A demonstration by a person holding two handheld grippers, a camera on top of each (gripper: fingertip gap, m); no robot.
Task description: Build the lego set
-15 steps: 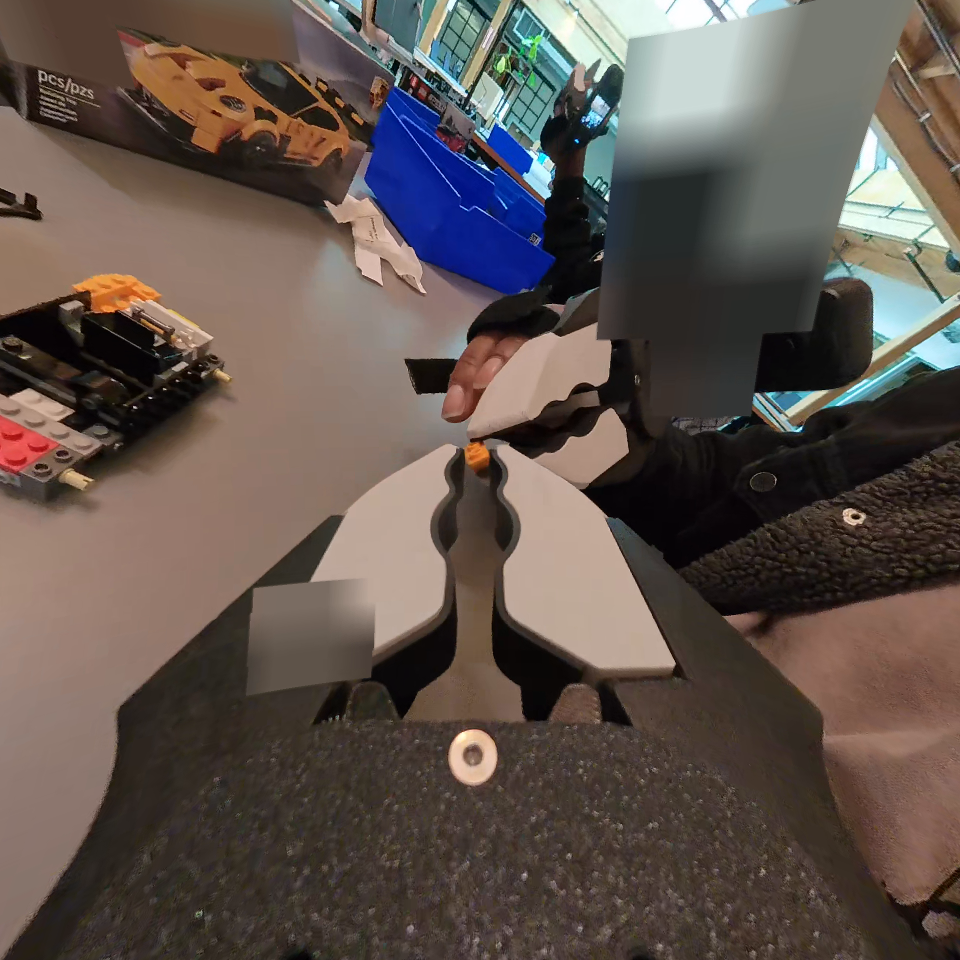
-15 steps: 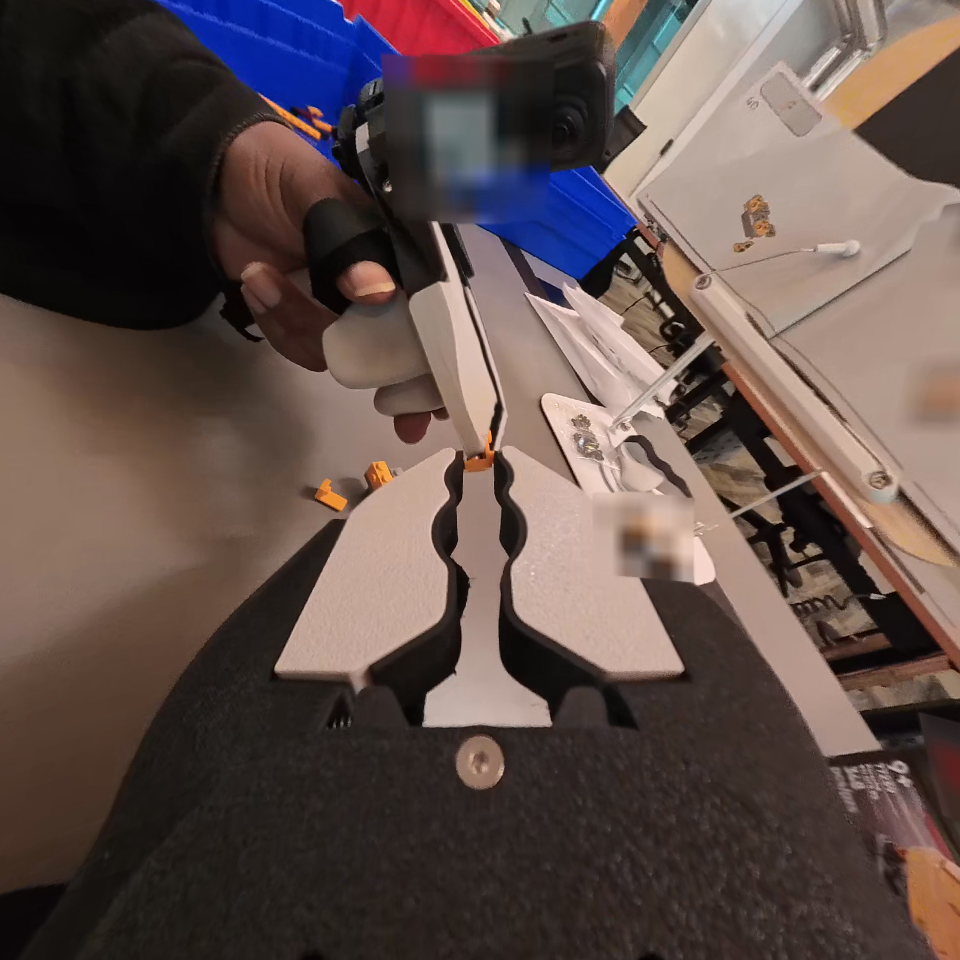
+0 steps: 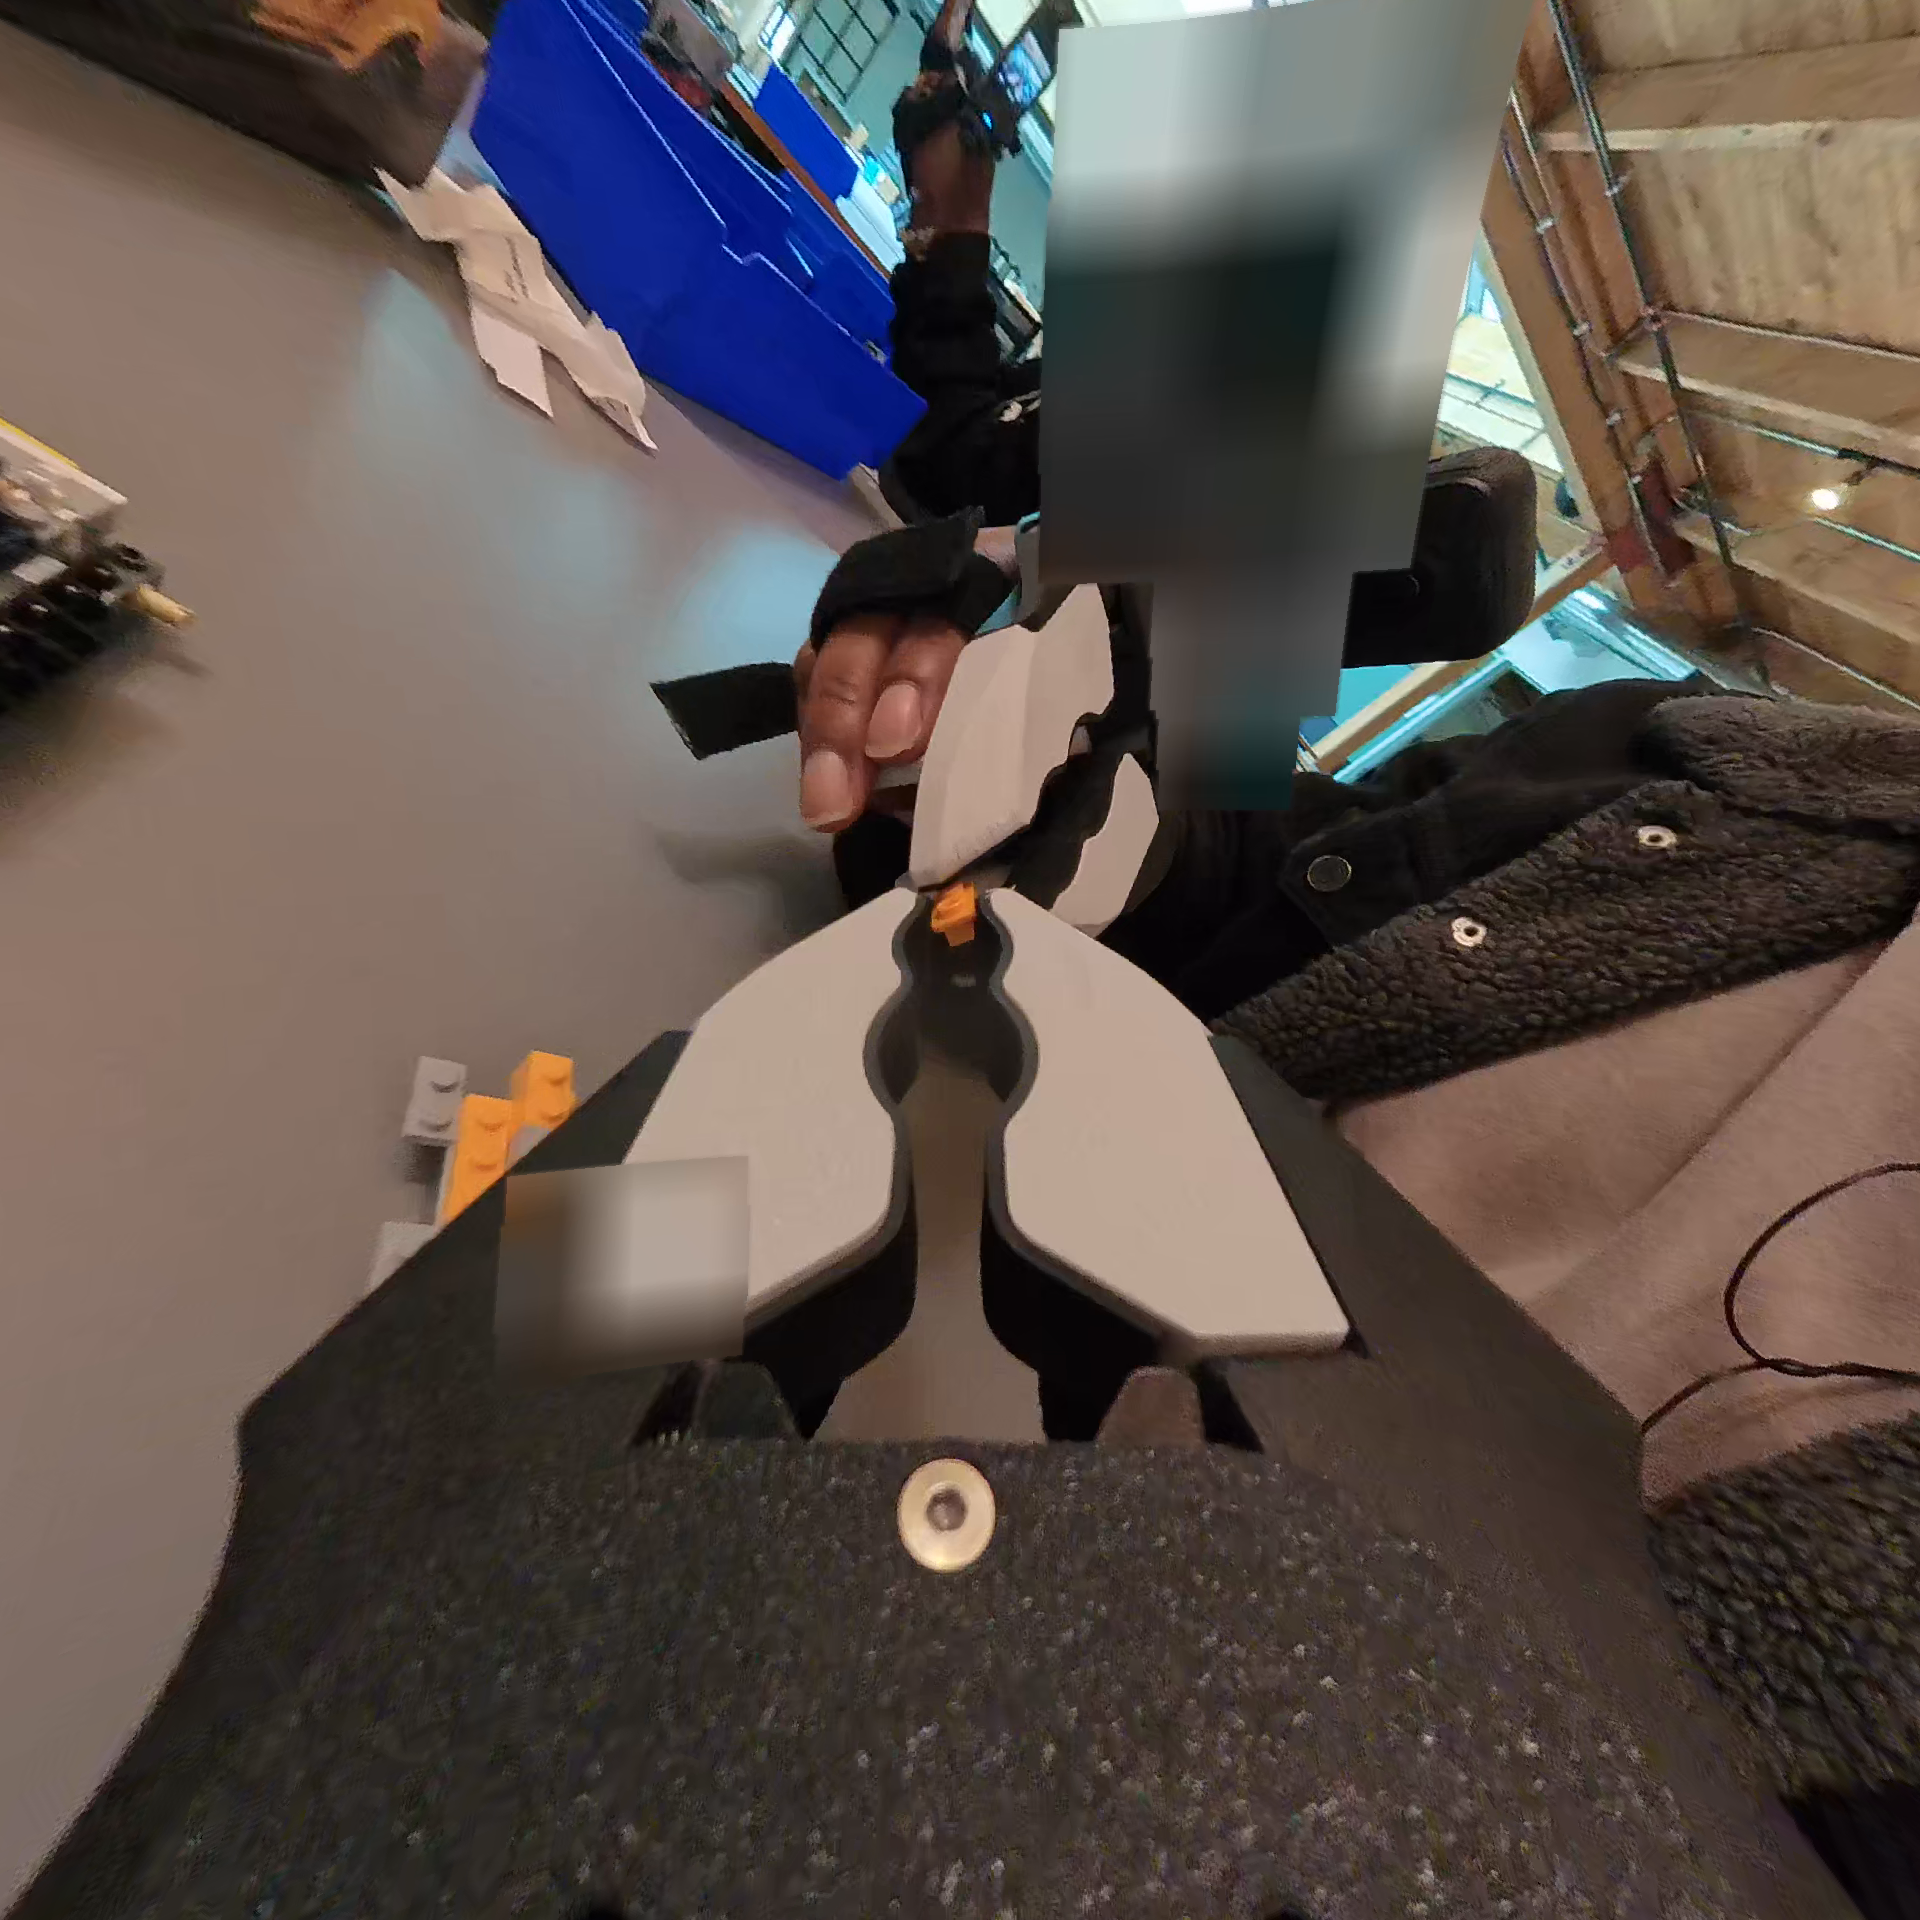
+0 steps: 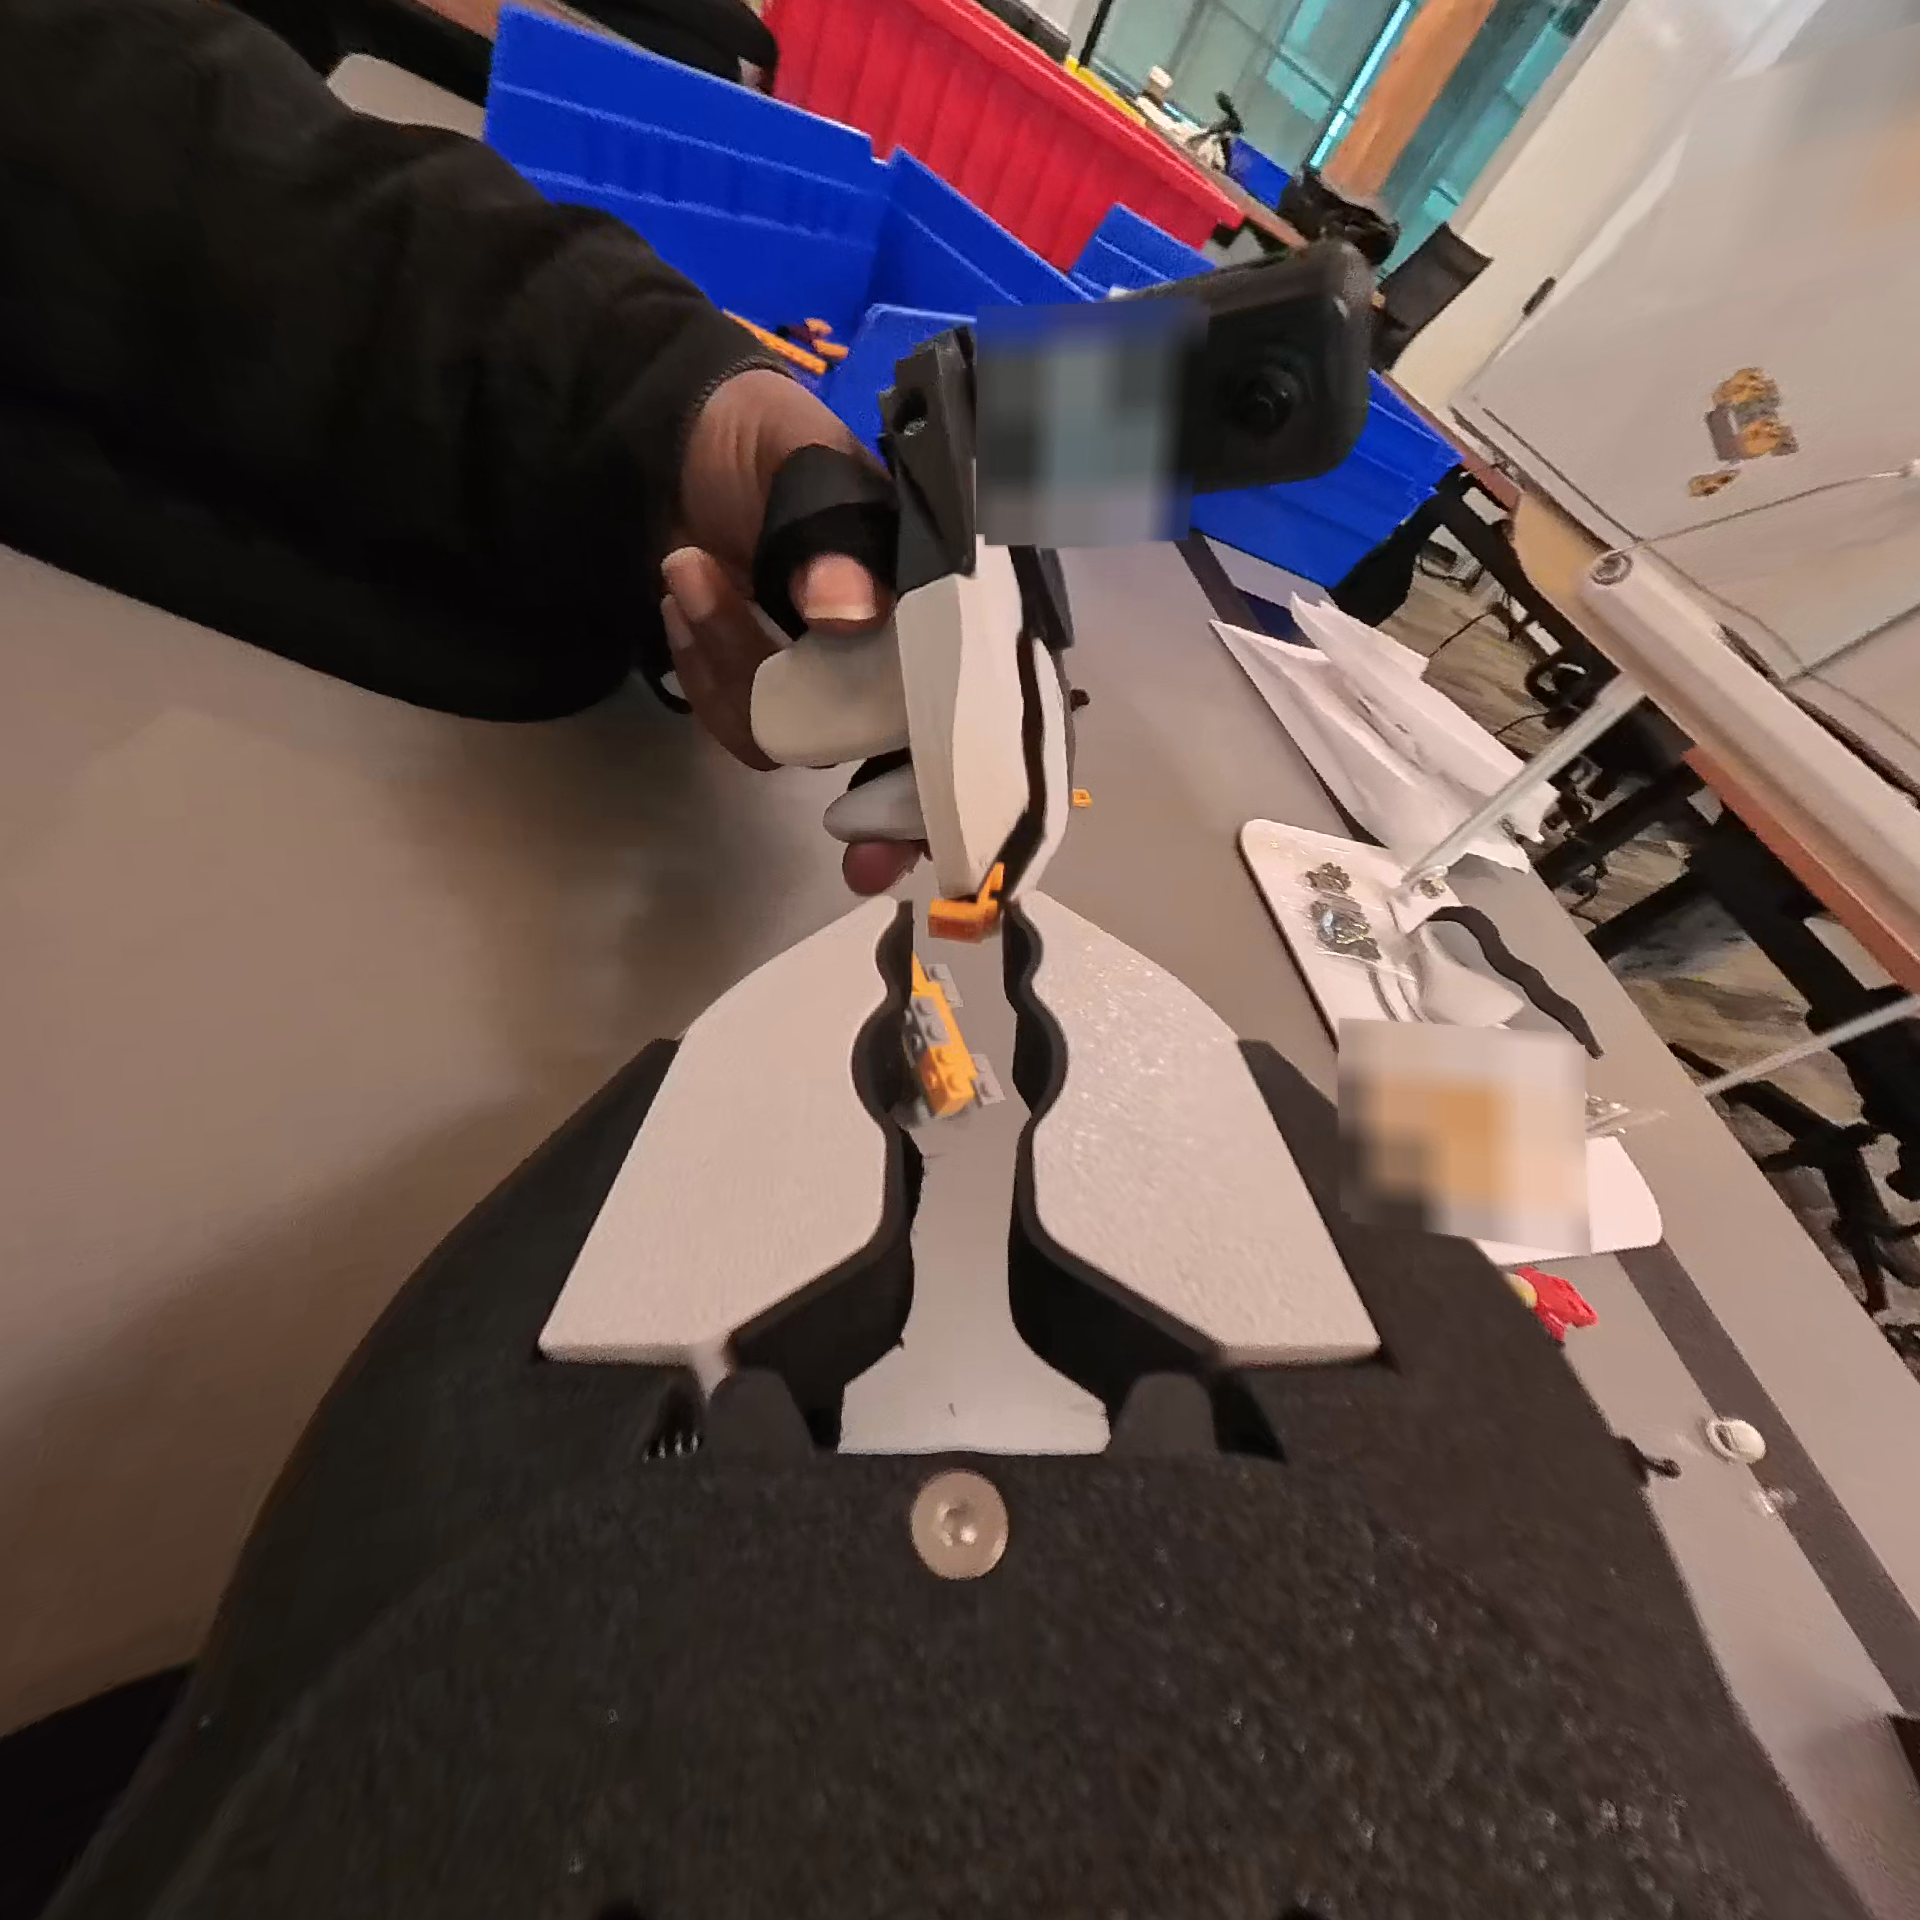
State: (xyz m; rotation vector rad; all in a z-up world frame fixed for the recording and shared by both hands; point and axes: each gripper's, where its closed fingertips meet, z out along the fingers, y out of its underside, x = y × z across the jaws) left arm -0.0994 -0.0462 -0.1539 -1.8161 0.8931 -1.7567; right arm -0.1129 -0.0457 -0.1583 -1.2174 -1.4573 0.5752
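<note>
My left gripper (image 3: 951, 920) is shut on a small orange lego piece (image 3: 951, 914) at its fingertips, above the grey table (image 3: 312, 831). In the right wrist view the left gripper (image 4: 982, 894) comes down from above, pinching that piece (image 4: 961, 916). My right gripper (image 4: 956, 920) meets it tip to tip. Its jaws stand narrowly apart on either side of the piece, with slivers of table showing between. A small cluster of orange and grey bricks (image 4: 940, 1049) lies on the table below; it also shows in the left wrist view (image 3: 488, 1122). The partly built black model (image 3: 62, 582) is at the left edge.
Blue bins (image 3: 675, 239) and crumpled white paper (image 3: 540, 301) lie at the back. The right wrist view shows blue bins (image 4: 727, 208), a red bin (image 4: 987, 104), a white card with small parts (image 4: 1340, 914), a red piece (image 4: 1553, 1299), and the table's right edge. Both grippers' tips are close together, under 4 cm apart. The partly built black model (image 3: 62, 582) is about 15 cm from both grippers' fingertips.
Both grippers have shifted together with the orange piece still at their tips. The model has slid to the left view's edge. The orange and grey bricks have come into view beneath.
</note>
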